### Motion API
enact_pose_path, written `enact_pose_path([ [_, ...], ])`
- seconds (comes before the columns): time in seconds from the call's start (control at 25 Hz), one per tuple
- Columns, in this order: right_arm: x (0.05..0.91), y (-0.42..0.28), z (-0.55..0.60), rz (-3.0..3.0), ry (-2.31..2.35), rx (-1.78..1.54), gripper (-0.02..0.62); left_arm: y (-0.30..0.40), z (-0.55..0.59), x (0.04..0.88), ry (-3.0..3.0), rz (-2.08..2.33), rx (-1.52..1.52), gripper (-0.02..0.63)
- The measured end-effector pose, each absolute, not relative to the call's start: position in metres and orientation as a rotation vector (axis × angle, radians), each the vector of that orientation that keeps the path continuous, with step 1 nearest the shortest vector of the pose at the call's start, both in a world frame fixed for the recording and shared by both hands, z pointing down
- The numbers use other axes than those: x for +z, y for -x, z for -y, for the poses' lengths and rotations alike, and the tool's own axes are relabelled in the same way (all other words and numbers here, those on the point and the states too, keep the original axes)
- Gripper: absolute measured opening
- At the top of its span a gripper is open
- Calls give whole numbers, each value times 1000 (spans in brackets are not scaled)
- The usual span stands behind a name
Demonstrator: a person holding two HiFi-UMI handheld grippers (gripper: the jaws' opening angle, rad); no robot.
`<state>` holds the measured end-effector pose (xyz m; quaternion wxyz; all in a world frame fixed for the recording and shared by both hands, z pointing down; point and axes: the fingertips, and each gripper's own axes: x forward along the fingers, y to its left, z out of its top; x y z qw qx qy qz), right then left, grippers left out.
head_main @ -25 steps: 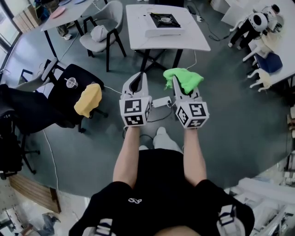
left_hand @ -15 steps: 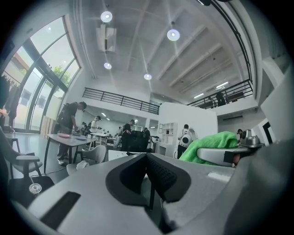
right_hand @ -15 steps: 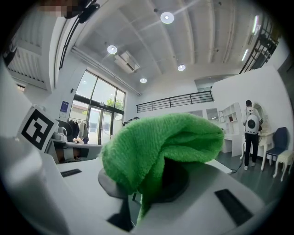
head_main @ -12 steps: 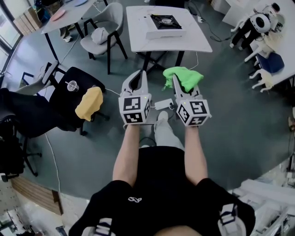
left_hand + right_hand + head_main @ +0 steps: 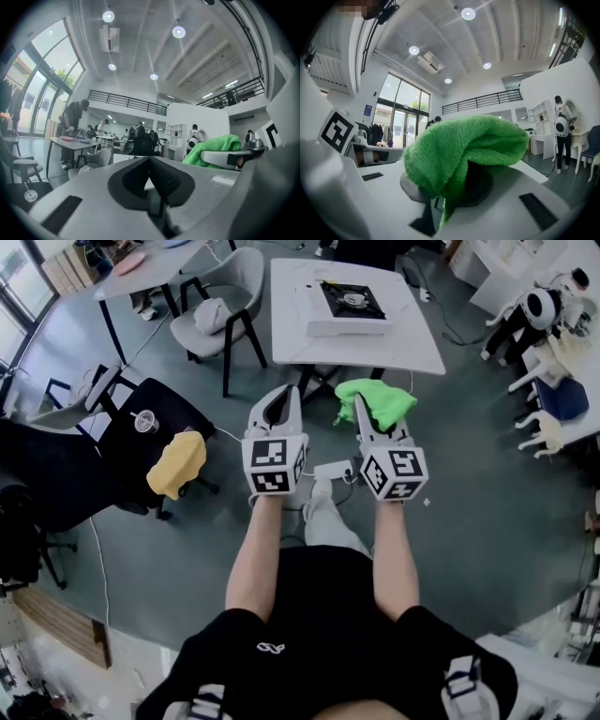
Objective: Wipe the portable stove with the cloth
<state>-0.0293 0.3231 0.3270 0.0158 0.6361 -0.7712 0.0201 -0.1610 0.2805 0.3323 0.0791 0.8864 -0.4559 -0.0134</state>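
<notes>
Since the earlier frame, the white table [image 5: 412,345] with the portable stove [image 5: 352,300] has come lower and nearer in the head view, while your two grippers keep the same place in front of you.

Your right gripper [image 5: 367,416] holds the green cloth [image 5: 375,401]. In the right gripper view the jaws are closed on it, and the cloth [image 5: 464,145] bulges up over the jaws and hides their tips. Your left gripper [image 5: 281,401] holds nothing. In the left gripper view its two jaws are pressed together with nothing between them. Both grippers point forward, side by side and a little apart, above the grey floor [image 5: 487,493].

The stove sits on the far half of the table, well apart from the cloth; the cloth does not touch it. The near edge of the table is just beyond the tips of your grippers in the head view.

To your left there is a black chair [image 5: 155,427], and a yellow cloth [image 5: 176,465] lies on its edge. A grey chair [image 5: 236,287] stands beside the table, on its left side.
</notes>
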Motion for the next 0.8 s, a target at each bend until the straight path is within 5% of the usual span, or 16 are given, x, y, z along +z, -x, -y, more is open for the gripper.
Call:
enact_pose_path([
  [0.8, 354, -117, -101, 2469, -1870, 212, 44, -4, -68, 362, -2548, 1388, 71, -5],
])
